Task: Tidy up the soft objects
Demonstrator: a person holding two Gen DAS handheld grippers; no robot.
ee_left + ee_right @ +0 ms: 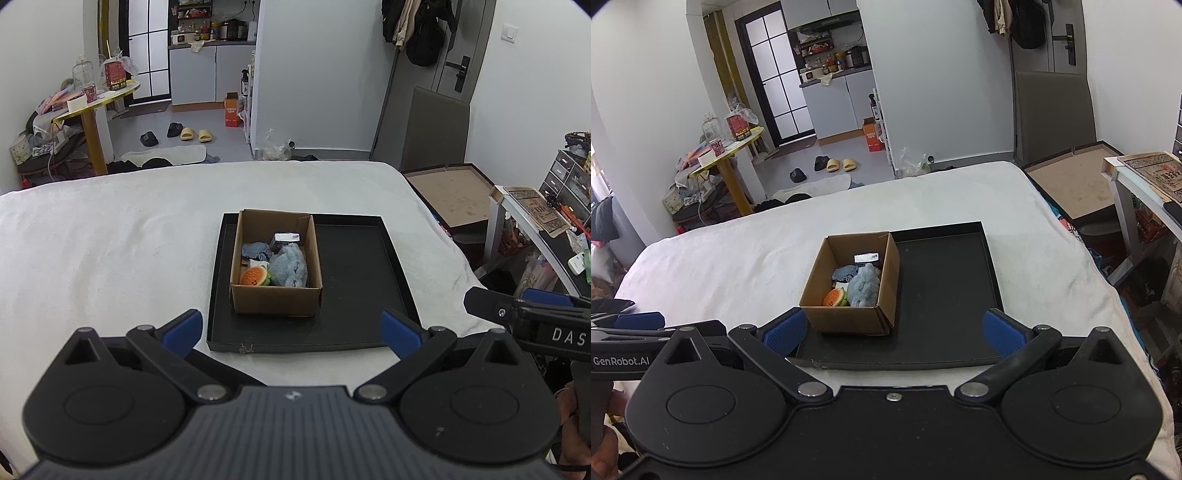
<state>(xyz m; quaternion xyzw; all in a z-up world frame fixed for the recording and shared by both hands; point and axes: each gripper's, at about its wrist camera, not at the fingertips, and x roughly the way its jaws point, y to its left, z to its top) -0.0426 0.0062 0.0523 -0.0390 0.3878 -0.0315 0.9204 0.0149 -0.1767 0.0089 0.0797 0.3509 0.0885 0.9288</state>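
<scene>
An open cardboard box (276, 300) (849, 317) stands in the left part of a black tray (354, 280) (945, 295) on the white bed. Inside lie a fluffy light-blue cloth (289, 266) (863, 285), a dark-blue knitted piece (255, 250) (845, 274), a burger-shaped soft toy (254, 276) (834, 297) and a small white packet (284, 240) (866, 257). My left gripper (291, 328) is open and empty, just short of the tray's near edge. My right gripper (894, 330) is open and empty over the tray's near edge. Each gripper shows at the side of the other's view.
The white bed (110, 251) (738, 251) spreads left of the tray. A flat cardboard board (454, 195) (1078, 181) and a cluttered desk (554, 229) stand beyond the bed's right edge. A yellow round table (96, 107) (731, 151) stands at the far left.
</scene>
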